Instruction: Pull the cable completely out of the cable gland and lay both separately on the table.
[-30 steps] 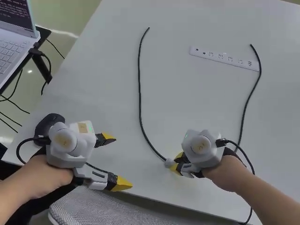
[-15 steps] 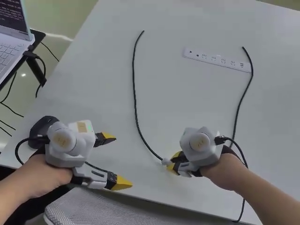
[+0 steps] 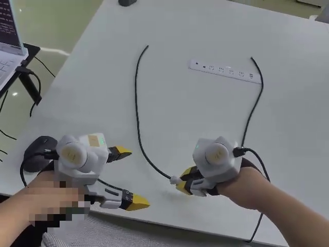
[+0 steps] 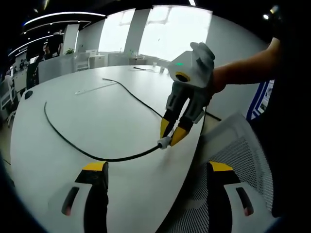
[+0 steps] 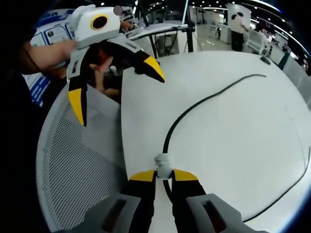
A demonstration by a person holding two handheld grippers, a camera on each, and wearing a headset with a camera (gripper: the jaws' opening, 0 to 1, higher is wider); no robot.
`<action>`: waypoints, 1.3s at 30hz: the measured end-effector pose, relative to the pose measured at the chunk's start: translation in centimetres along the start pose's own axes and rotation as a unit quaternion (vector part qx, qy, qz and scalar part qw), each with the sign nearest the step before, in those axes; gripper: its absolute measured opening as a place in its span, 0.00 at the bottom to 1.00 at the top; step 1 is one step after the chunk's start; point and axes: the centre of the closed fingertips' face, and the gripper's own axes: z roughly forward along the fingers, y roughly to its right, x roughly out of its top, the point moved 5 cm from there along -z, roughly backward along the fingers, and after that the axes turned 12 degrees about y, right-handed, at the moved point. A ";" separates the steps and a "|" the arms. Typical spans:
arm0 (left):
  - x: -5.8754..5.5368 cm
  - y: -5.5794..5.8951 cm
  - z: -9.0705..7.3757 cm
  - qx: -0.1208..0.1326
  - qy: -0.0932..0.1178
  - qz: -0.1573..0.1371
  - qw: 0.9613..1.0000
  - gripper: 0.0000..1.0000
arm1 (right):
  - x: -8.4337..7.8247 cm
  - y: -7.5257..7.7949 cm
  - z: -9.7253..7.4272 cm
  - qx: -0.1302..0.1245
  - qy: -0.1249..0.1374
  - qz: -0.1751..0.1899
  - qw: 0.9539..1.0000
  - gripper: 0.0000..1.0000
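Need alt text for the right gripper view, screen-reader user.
The right gripper is shut on a white cable gland at the edge of the white table, with a black cable curving from it across the table. The left gripper hangs open at upper left, above a mesh chair.

A white table (image 3: 205, 118) is seen, and a white power strip (image 3: 222, 70) is laid flat on its far half. A black cord (image 3: 255, 109) is led from the strip's right end and curved toward the near edge. A small dark object (image 3: 127, 2), too cropped to be identified, is set at the far edge. Off the table's left side, an open laptop (image 3: 6, 36) is carried on a black stand (image 3: 32, 82). A grey mesh chair seat (image 3: 103, 237) is placed just below the near edge. Bright windows (image 4: 170, 29) are shown beyond the table in the left gripper view.
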 end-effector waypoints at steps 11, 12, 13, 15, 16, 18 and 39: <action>1.8 1.7 1.8 -0.038 0.020 -0.009 0.999 0.78 | 1.2 -1.3 -2.2 0.019 0.001 -0.013 1.000 0.06; 1.9 1.8 1.9 -0.039 0.021 -0.008 0.999 0.77 | 1.3 -1.4 -2.4 0.019 0.002 -0.015 1.000 0.06; 2.0 1.9 2.2 -0.042 0.020 -0.006 0.999 0.77 | 1.5 -1.4 -2.6 0.019 0.006 -0.017 1.000 0.06; 2.0 2.1 2.4 -0.048 0.019 -0.003 0.999 0.76 | 1.8 -1.6 -3.0 0.020 0.010 -0.018 1.000 0.06; 2.0 2.2 2.6 -0.052 0.019 -0.004 0.998 0.75 | 2.1 -1.7 -3.2 0.021 0.013 -0.019 1.000 0.06; 2.0 2.4 2.9 -0.059 0.017 -0.002 0.998 0.73 | 2.4 -1.9 -3.5 0.025 0.017 -0.024 0.999 0.06; 2.3 3.1 4.6 -0.098 0.028 -0.004 0.995 0.52 | 3.9 -3.3 -4.5 0.047 0.016 -0.110 0.993 0.06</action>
